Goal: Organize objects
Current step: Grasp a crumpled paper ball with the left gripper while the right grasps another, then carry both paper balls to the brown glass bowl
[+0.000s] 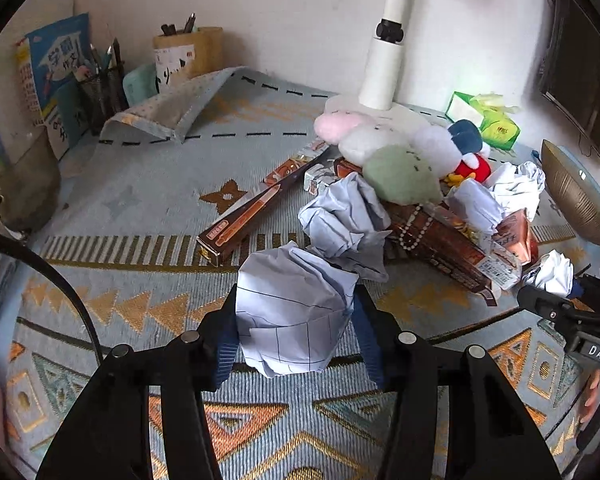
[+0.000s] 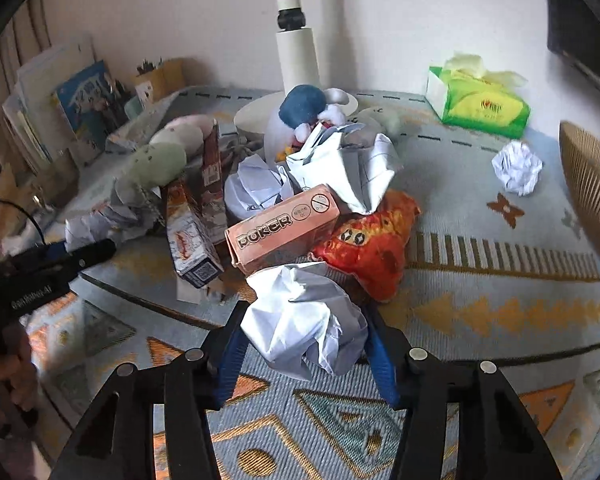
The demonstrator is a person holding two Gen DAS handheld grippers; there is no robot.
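Observation:
A crumpled lined paper ball (image 1: 292,320) sits between the blue pads of my left gripper (image 1: 296,300), which is shut on it just above the patterned cloth (image 1: 140,208). My right gripper (image 2: 305,316) is likewise shut on another crumpled paper ball (image 2: 304,328). Each gripper shows in the other's view: the right one (image 1: 556,304) at the far right edge, the left one (image 2: 84,256) at the left edge. Behind them lies a heap: more paper balls (image 1: 344,216), a long pen box (image 1: 244,216), a pink poker box (image 2: 280,228), a red snack bag (image 2: 368,244) and plush toys (image 1: 400,172).
A white lamp post (image 1: 384,68) rises from its base behind the heap. A green tissue box (image 2: 480,104) stands at the back right, with a loose paper ball (image 2: 518,166) near it. Pen holders (image 1: 188,56) and books (image 1: 56,72) line the back left. A ribbed fan (image 1: 576,196) is on the right.

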